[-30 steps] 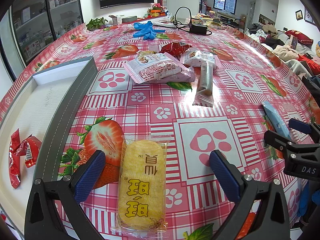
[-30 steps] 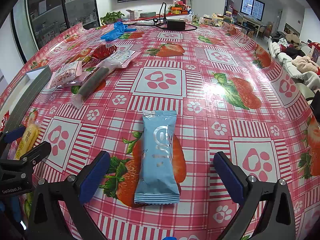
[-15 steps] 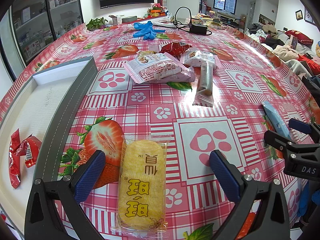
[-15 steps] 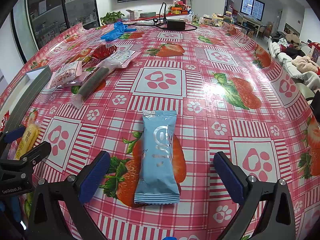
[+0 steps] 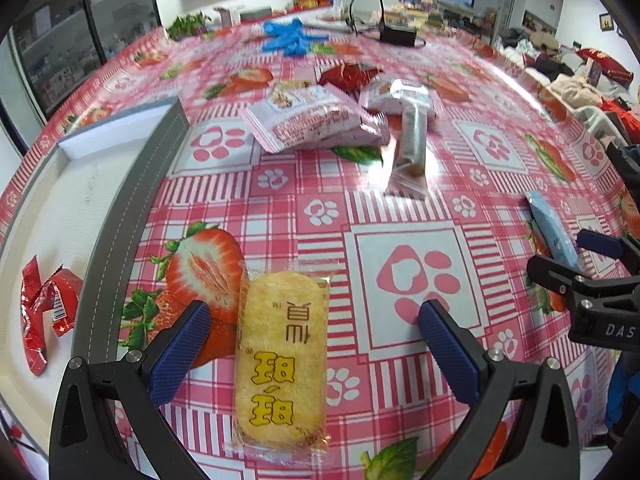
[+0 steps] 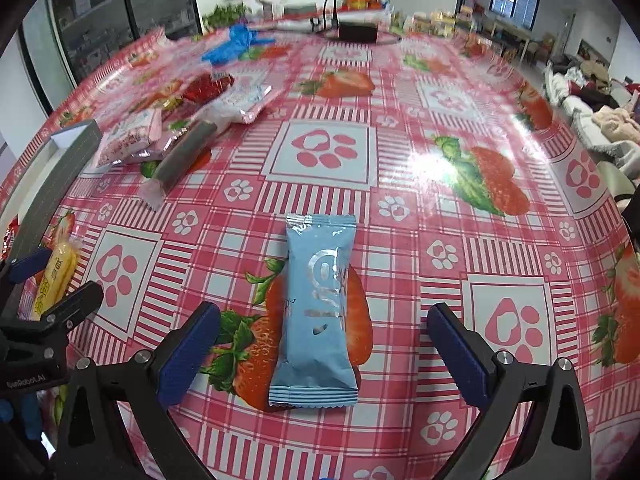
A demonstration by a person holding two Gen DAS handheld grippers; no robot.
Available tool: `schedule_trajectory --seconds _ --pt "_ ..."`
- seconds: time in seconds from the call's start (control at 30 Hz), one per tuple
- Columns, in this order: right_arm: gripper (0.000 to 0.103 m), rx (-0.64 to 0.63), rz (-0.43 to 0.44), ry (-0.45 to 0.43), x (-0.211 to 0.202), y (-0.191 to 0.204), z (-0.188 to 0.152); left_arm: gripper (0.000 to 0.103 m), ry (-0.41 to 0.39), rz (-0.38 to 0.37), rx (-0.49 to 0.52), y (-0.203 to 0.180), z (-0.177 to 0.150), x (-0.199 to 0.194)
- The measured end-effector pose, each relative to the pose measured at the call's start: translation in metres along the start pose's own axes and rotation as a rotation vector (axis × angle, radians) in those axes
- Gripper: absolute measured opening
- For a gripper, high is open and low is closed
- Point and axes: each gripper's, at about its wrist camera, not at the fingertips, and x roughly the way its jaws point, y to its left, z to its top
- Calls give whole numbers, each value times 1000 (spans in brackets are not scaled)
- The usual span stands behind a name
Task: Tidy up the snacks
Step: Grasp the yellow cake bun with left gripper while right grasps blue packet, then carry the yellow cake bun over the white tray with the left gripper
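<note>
A yellow rice-cracker packet [image 5: 280,360] lies flat on the strawberry tablecloth between the fingers of my left gripper [image 5: 316,340], which stands open around it without touching. A light blue snack packet [image 6: 320,312] lies between the fingers of my right gripper [image 6: 324,344], also open. A grey-rimmed white tray [image 5: 120,208] sits at the left with a red wrapper [image 5: 44,312] inside. Further back lie pink packets [image 5: 316,124], a long bar packet [image 5: 412,148] and a red packet [image 5: 348,76].
Blue gloves [image 5: 292,38] and a black adapter with cable [image 5: 396,34] lie at the table's far side. Glass cabinets [image 5: 72,32] stand at the left. Sofas with clothes [image 5: 572,80] are at the right. The right gripper [image 5: 592,292] shows at the left view's right edge.
Both views have shifted slightly and the far background is blurred, so both grippers are moving a little. The packets have not moved, and both grippers remain open.
</note>
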Motion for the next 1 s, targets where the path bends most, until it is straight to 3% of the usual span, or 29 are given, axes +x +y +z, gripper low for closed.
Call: schedule_trajectory --seconds 0.07,0.1,0.13,0.17,0.2,0.33,0.43,0.53,0.67,0.73,0.77,0.87,0.93,0.97,1.0 --pt "95 -24 11 20 0 2 3 90 18 -8 8 -2 1 -3" --pt "80 -41 16 21 -3 5 4 84 15 -13 15 -3 1 -6" --pt "70 -52 24 22 -7 7 5 67 11 -17 20 -4 1 -8" --pt "47 -56 30 25 -9 8 5 46 6 -25 28 -5 1 -12" --pt "31 -52 33 30 -11 8 5 40 8 -36 34 -6 1 -14" --pt "26 20 132 45 -15 0 3 39 11 -151 -18 4 -2 -24" --pt "25 83 212 51 -22 -6 3 39 -23 -155 -6 7 -3 -39" --pt "25 80 223 38 -32 -2 7 39 -52 -169 -12 13 0 -52" --pt "26 24 159 48 -31 10 12 39 -64 -161 -29 23 0 -62" --pt "40 15 108 77 -21 12 14 39 -68 -162 -31 27 -2 -66" --pt "58 15 94 77 -18 13 14 39 -72 -161 -29 28 -3 -69" --pt "60 7 73 95 -10 16 14 39 -82 -157 -26 31 -5 -75" --pt "53 -1 46 97 -6 18 12 39 -88 -154 -29 33 -5 -79" --pt "36 -16 14 90 -7 20 12 39 -92 -153 -31 35 -4 -82" --pt "24 -20 26 87 -6 20 12 39 -96 -151 -32 37 -4 -85"
